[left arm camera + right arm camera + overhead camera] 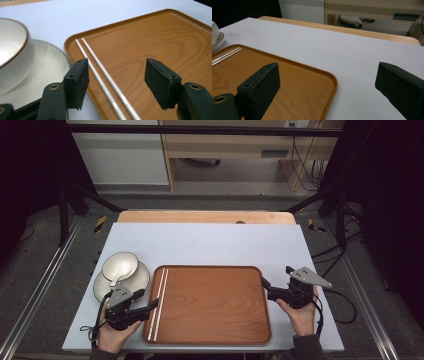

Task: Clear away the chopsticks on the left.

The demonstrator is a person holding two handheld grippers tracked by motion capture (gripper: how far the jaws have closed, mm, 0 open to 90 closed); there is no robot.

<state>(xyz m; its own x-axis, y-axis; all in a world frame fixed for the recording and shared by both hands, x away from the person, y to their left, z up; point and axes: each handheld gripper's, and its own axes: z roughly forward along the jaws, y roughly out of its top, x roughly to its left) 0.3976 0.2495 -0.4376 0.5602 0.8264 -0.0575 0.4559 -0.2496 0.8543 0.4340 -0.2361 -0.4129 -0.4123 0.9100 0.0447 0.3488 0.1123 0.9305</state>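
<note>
Two white chopsticks (159, 302) on rounded woodgrain tray (215, 320); both tools (117, 83) (327, 92) wide open, empty.

One wooden tray (215, 305) sits mid-table (225, 245). Two white chopsticks (159, 302) lie at its nine o'clock edge. One bowl (120, 266) and one plate (139, 279) sit farther toward nine o'clock.

The brown wooden tray (215, 302) lies bare except for two white chopsticks (159, 302) along its left edge; the stacked cream bowl (120, 265) and plate (102, 287) probably crowd that side.
</note>
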